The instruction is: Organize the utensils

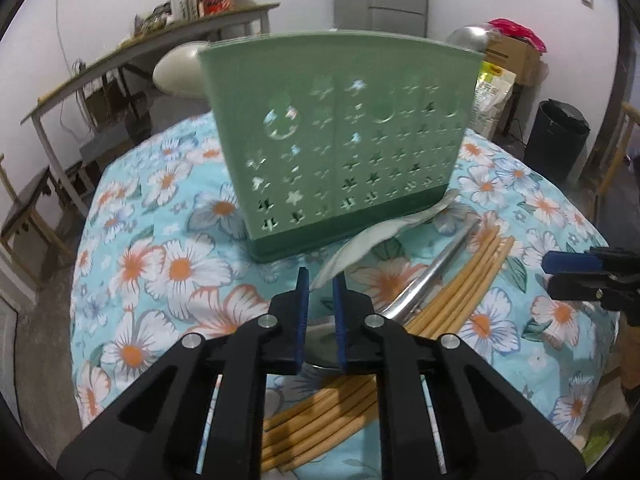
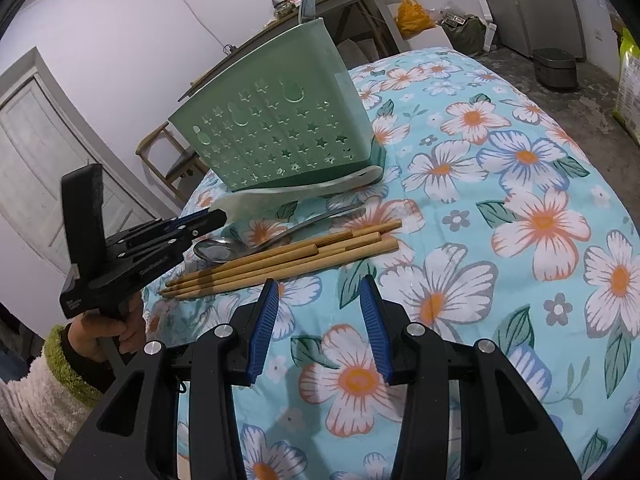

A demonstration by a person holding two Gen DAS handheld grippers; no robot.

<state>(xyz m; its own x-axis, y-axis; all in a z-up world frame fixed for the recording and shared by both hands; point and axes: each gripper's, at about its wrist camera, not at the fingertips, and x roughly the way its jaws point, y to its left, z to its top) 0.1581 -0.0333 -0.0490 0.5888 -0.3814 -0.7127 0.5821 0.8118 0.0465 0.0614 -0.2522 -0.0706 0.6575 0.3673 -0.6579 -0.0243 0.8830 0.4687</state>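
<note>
Utensils lie loose on the flowered tablecloth point(image 2: 520, 128), and both grippers hang over them. Left gripper point(image 1: 320, 280) hovers low over the bowl of the steel spoon point(image 2: 218, 249), its blue pads point(image 1: 303, 312) set narrow with a slim gap between them, and nothing pinched in that gap as far as I can see; the tips sit just short of the near end of the pale green rice paddle point(image 1: 376, 236). From the right wrist view the same gripper point(image 2: 214, 218) points at the paddle's broad end point(image 2: 256, 200), held in a hand point(image 2: 108, 330) with a fuzzy white and green cuff.

Right gripper point(image 2: 318, 286) is spread wide, empty, hanging above the cloth just this side of the bamboo chopsticks point(image 2: 288, 262). In the left wrist view it shows only as a tip point(image 1: 560, 268) at the right edge.

Outward now: the chopsticks lie bundled side by side, touching the spoon's handle along their length. The spoon point(image 1: 432, 272) runs beside them, and the paddle lies between the spoon and the green caddy point(image 2: 276, 128), its far end against the caddy's base. That perforated utensil holder point(image 1: 340, 136) stands upright on the cloth, star cutouts across its face, with something sticking up from its far corner that I cannot identify. Behind it, a cluttered side table point(image 1: 160, 48) against the white wall.
</note>
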